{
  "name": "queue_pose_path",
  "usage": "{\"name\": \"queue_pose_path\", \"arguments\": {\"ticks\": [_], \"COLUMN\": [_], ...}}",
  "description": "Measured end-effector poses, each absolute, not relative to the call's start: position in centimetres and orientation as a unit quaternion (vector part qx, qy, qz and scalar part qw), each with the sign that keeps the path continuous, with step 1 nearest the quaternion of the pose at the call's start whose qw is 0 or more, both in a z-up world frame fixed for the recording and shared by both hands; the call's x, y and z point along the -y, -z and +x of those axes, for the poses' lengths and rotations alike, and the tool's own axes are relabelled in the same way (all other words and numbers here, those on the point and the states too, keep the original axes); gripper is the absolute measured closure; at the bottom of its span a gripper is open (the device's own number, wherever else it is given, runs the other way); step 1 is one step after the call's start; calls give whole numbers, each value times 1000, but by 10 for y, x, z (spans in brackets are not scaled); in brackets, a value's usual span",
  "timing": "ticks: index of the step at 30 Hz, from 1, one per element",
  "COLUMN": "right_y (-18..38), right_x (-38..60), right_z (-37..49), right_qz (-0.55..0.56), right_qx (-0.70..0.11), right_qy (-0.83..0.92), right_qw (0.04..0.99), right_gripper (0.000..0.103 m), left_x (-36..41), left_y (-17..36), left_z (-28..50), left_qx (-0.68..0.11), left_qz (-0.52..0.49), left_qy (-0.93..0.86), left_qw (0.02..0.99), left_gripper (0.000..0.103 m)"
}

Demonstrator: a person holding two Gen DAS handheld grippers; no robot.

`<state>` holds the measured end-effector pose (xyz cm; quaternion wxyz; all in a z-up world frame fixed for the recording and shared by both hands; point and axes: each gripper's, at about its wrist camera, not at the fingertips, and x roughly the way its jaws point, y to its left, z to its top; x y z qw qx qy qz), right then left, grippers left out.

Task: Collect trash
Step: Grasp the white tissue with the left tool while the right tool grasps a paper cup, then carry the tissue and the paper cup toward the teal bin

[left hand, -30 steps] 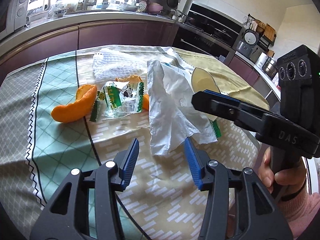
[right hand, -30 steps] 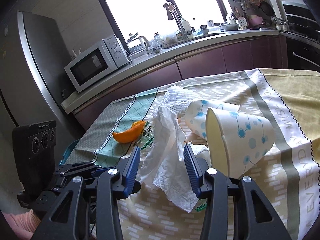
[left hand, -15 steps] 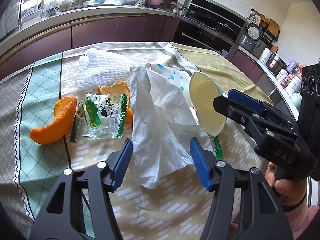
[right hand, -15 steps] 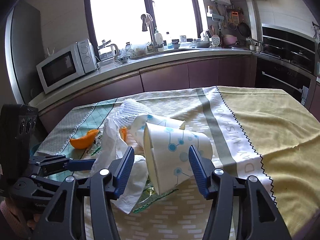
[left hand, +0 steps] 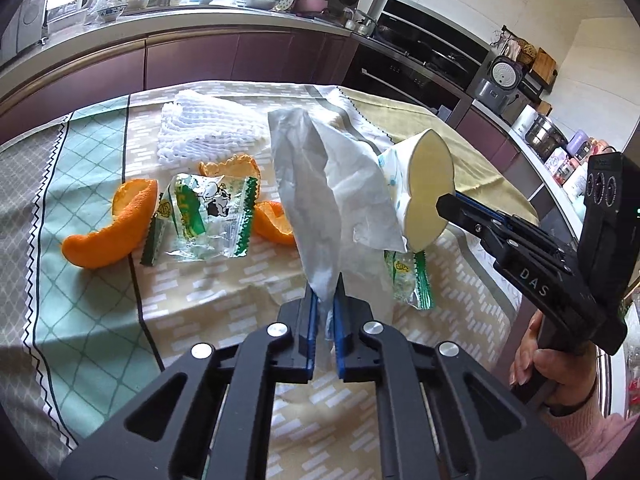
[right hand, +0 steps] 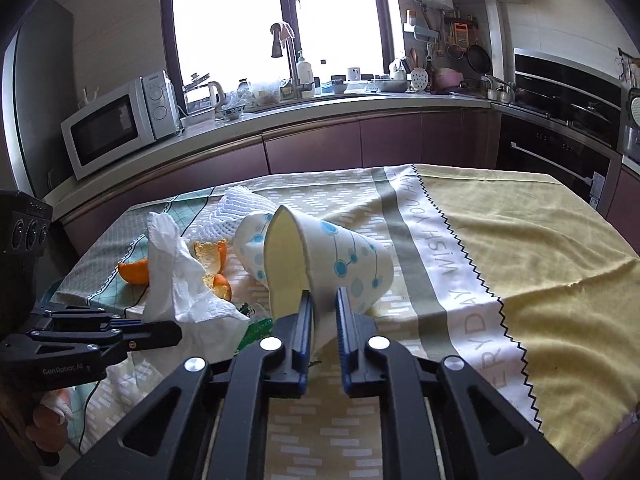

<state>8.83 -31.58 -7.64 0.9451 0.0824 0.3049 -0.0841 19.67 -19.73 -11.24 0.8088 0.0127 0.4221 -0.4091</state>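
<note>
White tissue [left hand: 316,196] is sitting pinched between the blue pads of the left claw [left hand: 326,306] in the left wrist view, its crumpled body rising up and away over the worktop [left hand: 224,292]. By the look of it, the grabbing step is under way: the left jaws are closing, with the tissue's lower end already between them. Beside it, the right claw [left hand: 448,200] is reaching in from the right edge and gripping the rim of a paper cup [left hand: 424,188], squashing the mouth out of round. Other litter is lying about on the patterned cloth: orange peel [left hand: 108,232], a clear green-edged wrapper [left hand: 204,216], a second small wrapper [left hand: 408,280] just under the tissue, and white foam netting [left hand: 208,132] further back.

Dotted paper of the cup [right hand: 332,260] is filling the middle of the right wrist view, tipped on its side with its rim wall caught between the closed fingers of the right claw [right hand: 322,306]. A second cup [right hand: 252,236] is lying just behind it, touching or nearly so. The left claw [right hand: 160,330] is coming in from the left with the tissue [right hand: 176,276] bunched above it.

No bin is showing in either view, so the next move probably calls for lifting both pieces clear and carrying them off the worktop. The tissue is draping over the peel [right hand: 210,262] and a wrapper, and could drag them along; the thin cup wall may crumple or slip.
</note>
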Motion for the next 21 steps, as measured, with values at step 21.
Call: {"name": "queue_pose_path", "arguments": {"ticks": [21], "right_y": [34], "right_x": [289], "right_z": [71], "right_qz": [115], "right_qx": [-257], "right_qy": [6], "right_qw": [960], "right_gripper": [101], "left_x": [67], "left_y": [63], "left_z": [161], "left_qx": [-358], "left_qz": [-41], "left_qy": [381], "left_qw": [851], "left_gripper": [96]}}
